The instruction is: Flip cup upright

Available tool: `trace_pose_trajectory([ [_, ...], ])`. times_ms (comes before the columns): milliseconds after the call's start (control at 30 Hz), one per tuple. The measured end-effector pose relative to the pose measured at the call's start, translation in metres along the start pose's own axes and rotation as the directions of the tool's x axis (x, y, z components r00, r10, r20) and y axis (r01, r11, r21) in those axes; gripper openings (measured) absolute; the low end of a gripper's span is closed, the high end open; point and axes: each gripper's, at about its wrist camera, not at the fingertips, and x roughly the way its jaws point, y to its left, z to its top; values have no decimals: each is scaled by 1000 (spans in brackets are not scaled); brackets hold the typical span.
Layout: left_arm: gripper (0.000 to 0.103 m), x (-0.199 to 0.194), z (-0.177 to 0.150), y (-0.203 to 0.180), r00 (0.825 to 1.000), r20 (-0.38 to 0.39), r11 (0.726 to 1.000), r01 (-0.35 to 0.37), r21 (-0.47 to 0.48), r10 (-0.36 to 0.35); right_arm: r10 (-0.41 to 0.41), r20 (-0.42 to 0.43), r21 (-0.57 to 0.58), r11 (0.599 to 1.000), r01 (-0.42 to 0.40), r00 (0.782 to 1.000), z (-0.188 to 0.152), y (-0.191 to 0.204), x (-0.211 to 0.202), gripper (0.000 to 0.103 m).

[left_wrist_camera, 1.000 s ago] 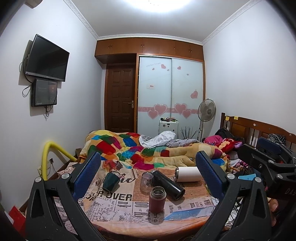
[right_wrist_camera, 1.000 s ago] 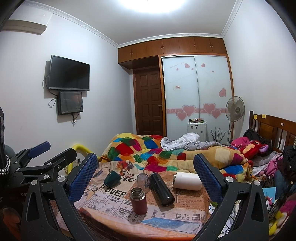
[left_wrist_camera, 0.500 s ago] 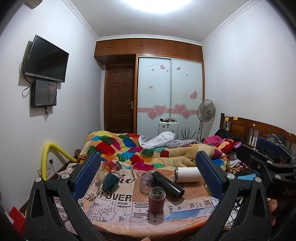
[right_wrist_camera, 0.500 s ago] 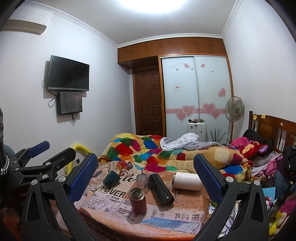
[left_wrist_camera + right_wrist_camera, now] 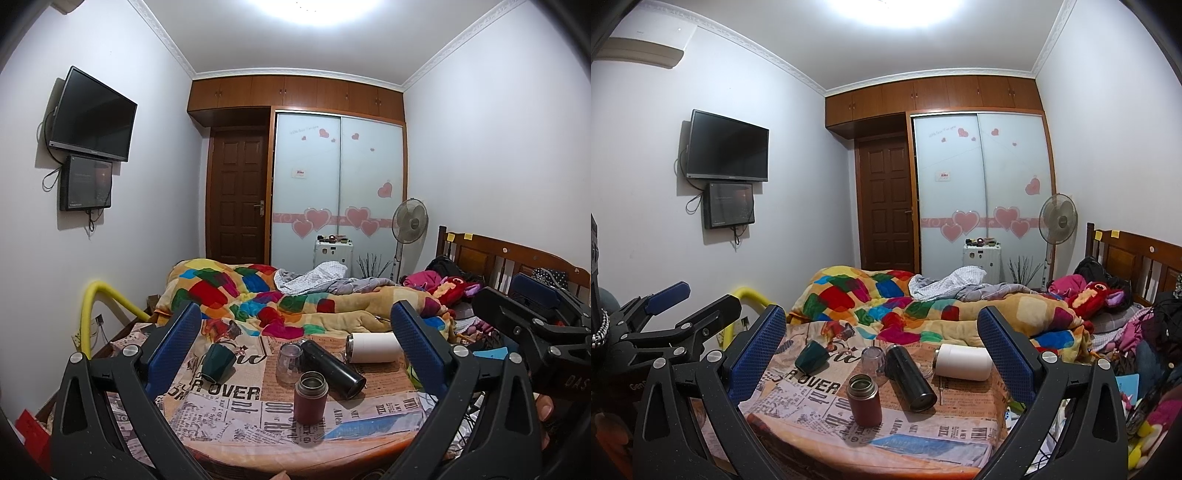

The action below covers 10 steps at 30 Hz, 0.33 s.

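Note:
On a table covered with a newspaper-print cloth [image 5: 229, 417] lie several cups. A dark green cup [image 5: 217, 362] [image 5: 812, 356] lies tipped on its side at the left. A clear glass [image 5: 289, 362] [image 5: 872, 360] stands upside down. A black flask [image 5: 332, 368] [image 5: 910, 377] and a white tumbler [image 5: 373, 347] [image 5: 964, 361] lie on their sides. A maroon flask [image 5: 310, 397] [image 5: 863, 399] stands upright in front. My left gripper [image 5: 295, 354] and right gripper [image 5: 882, 354] are both open and empty, held back from the table.
A bed with a colourful quilt [image 5: 295, 295] lies right behind the table. A yellow padded rail [image 5: 99, 306] is at the left. The other gripper shows at each view's edge [image 5: 535, 325] [image 5: 665, 325]. Clutter [image 5: 1137, 325] is piled at the right.
Both views have drifted very slightly; the cups and grippers stand as before.

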Motion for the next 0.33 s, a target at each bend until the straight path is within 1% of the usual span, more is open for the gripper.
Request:
trace_pose_trajectory([
  [333,103,1,-3,6,1000,-8,1000,6,-9,-6,-1,-5,-1,1000,1,1000,1,-2,2,103],
])
